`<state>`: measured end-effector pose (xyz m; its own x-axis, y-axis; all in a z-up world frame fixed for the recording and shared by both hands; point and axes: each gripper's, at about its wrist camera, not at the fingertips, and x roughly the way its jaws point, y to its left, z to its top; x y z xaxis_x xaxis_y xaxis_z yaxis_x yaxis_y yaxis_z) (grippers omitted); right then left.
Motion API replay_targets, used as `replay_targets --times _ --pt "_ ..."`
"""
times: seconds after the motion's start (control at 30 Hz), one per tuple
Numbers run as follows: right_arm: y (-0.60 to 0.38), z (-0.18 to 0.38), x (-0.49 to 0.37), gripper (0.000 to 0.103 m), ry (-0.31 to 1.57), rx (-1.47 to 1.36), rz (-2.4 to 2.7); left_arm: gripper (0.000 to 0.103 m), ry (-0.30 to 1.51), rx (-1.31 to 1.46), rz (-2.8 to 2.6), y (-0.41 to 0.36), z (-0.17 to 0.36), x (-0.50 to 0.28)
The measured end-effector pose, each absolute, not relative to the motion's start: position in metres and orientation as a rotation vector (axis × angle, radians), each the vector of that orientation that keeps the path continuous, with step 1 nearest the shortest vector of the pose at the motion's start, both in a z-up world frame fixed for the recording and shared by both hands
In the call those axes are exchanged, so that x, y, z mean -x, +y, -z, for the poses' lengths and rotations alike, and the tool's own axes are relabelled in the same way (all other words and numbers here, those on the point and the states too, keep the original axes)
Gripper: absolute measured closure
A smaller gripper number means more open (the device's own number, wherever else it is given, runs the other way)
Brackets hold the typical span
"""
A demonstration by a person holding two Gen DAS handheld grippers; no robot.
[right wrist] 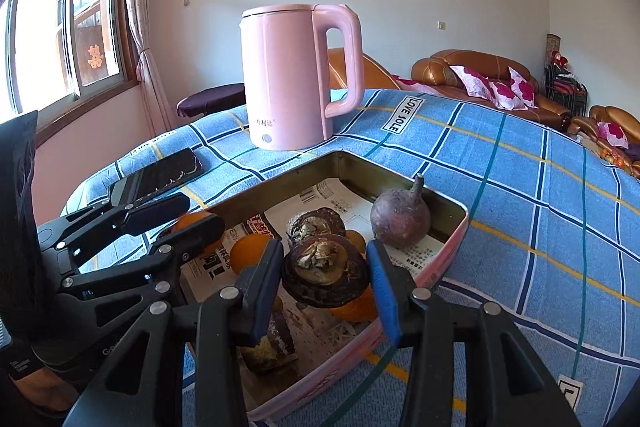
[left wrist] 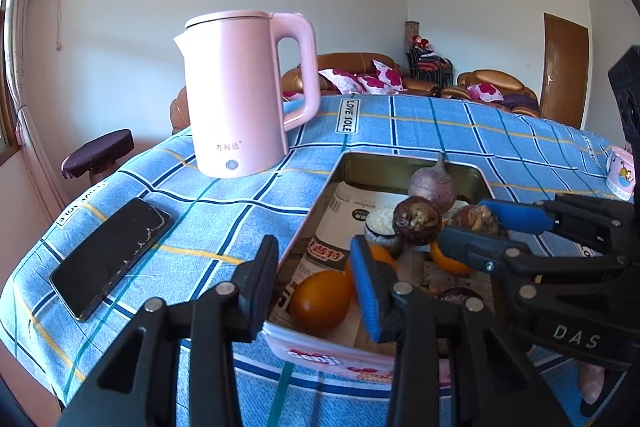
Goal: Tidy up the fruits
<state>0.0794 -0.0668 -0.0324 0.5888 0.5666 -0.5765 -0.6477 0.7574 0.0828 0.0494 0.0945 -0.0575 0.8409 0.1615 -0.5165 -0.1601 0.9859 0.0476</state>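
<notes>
Your right gripper has a dark, wrinkled round fruit between its blue pads, both pads seeming to touch its sides, so you are holding it just above the tin, which is lined with newspaper. From the left wrist view the same gripper reaches in from the right with that brown fruit at its tips. Below it lie the others: a second dark fruit, the purple fruit with a stem near the far wall, and oranges on the paper. They are all gathered in one container, which looks like the sorting place.

Your left gripper is spread wide and holds nothing; one finger hangs outside the tin's near-left wall, the other inside, beside an orange. I judge you keep it there to steady the tin or take that orange.

Further out on the checked cloth stand a pink kettle and a black phone, well apart from the tin.
</notes>
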Motion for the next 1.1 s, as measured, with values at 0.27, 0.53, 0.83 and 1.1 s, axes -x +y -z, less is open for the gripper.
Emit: replay_targets --times 0.27,0.53,0.83,1.1 --pt "-0.070 0.032 -0.079 0.051 0.622 0.129 -0.687 0.037 0.517 0.000 -0.180 0.093 0.052 -0.041" --pt "-0.099 0.019 -0.068 0.046 0.582 0.079 -0.615 0.021 0.448 0.012 -0.170 0.087 0.035 -0.026" --pt "-0.140 -0.009 -0.040 0.041 0.479 0.064 -0.488 0.012 0.391 0.006 -0.159 0.075 0.016 -0.011" --pt "-0.159 -0.022 -0.022 0.038 0.437 0.057 -0.456 0.008 0.368 -0.013 -0.144 0.062 0.007 -0.005"
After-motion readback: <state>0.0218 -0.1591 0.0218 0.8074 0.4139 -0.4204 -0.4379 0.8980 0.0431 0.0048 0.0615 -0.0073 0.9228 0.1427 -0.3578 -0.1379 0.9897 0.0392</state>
